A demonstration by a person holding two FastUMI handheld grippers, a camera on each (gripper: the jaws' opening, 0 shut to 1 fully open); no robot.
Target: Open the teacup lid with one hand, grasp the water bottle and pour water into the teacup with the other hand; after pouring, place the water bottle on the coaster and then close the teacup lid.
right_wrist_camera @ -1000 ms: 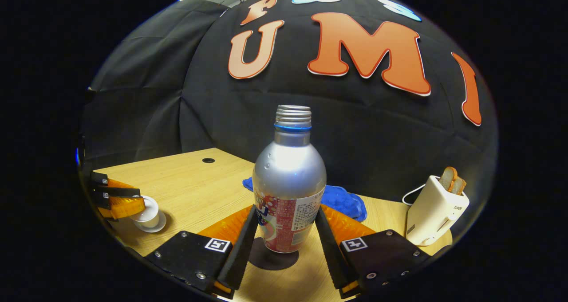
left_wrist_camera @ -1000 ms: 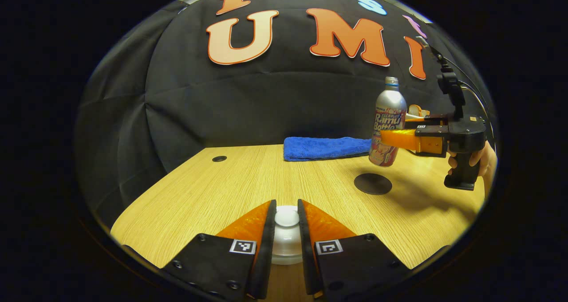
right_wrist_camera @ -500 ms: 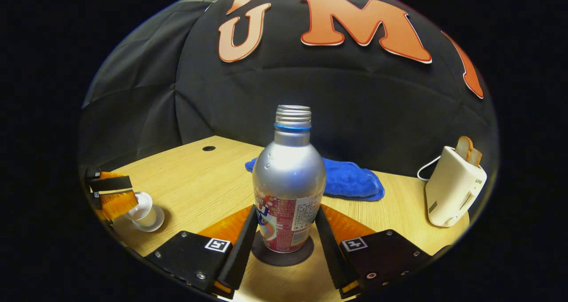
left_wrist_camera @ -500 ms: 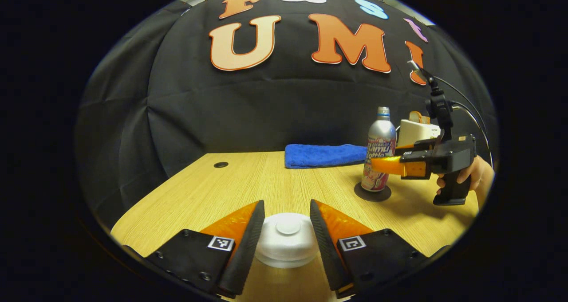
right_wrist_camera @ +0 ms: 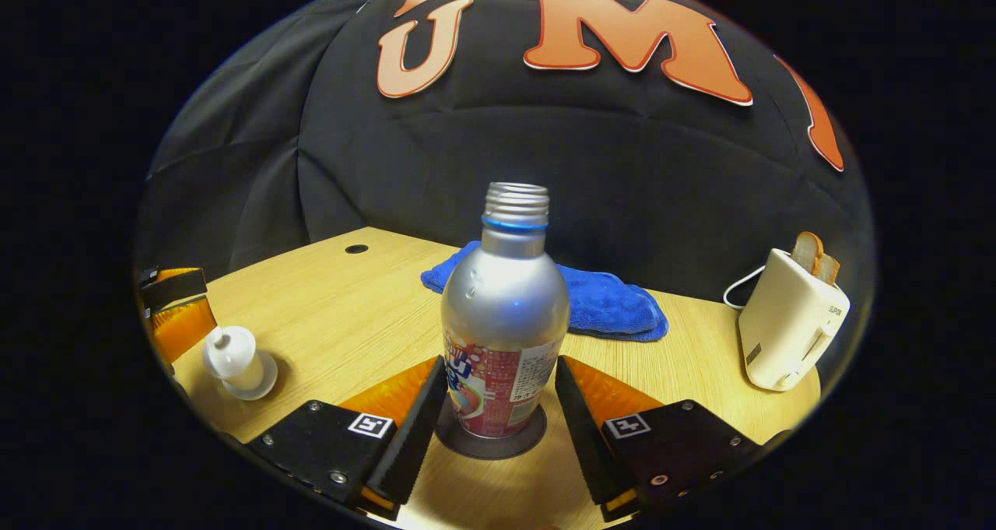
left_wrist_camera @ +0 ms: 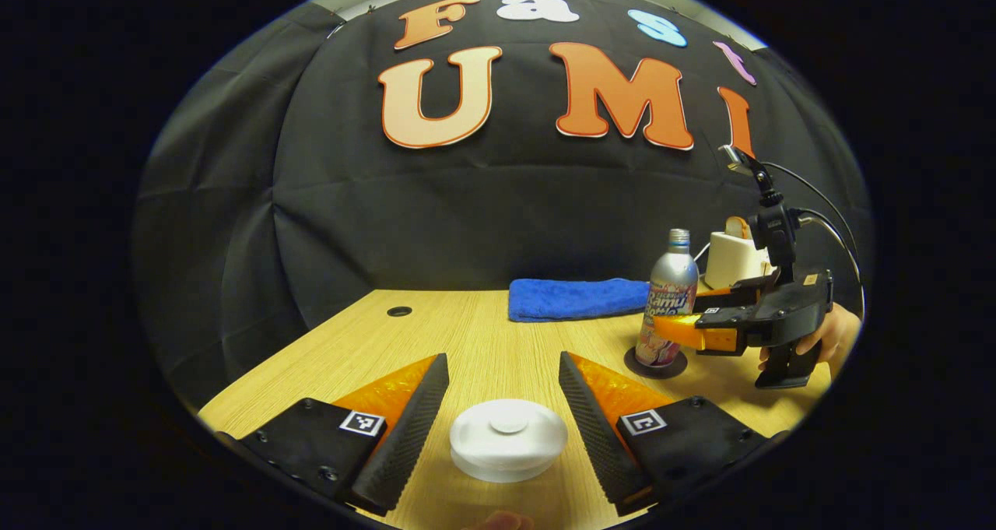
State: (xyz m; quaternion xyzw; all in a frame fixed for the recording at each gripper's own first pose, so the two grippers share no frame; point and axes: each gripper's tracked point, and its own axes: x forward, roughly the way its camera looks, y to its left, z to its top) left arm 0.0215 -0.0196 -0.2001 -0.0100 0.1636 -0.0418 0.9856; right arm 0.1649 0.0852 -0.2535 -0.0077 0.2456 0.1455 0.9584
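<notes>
The white lid (left_wrist_camera: 509, 439) sits on the teacup, low between the fingers of my left gripper (left_wrist_camera: 503, 359), which stands open and well clear of it on both sides. In the right gripper view the lidded teacup (right_wrist_camera: 232, 359) stands on its saucer at the far left, beside the left gripper (right_wrist_camera: 175, 312). The silver water bottle (right_wrist_camera: 504, 312) stands upright and uncapped on the dark coaster (right_wrist_camera: 486, 444). My right gripper (right_wrist_camera: 500, 363) is slightly open around the bottle's lower body, its fingers just off the sides. In the left gripper view the bottle (left_wrist_camera: 673, 300) and the right gripper (left_wrist_camera: 677, 312) are at the right.
A blue towel (left_wrist_camera: 576, 298) lies at the back of the wooden table (left_wrist_camera: 467, 335). A white toaster (right_wrist_camera: 790, 331) with bread in it stands at the back right. There is a small round hole (left_wrist_camera: 399, 311) at the table's back left. A hand (left_wrist_camera: 840, 335) holds the right gripper.
The bottle came down onto the coaster and my right fingers eased off it. My left gripper let go of the lid, now on the cup, opened wide and drew back.
</notes>
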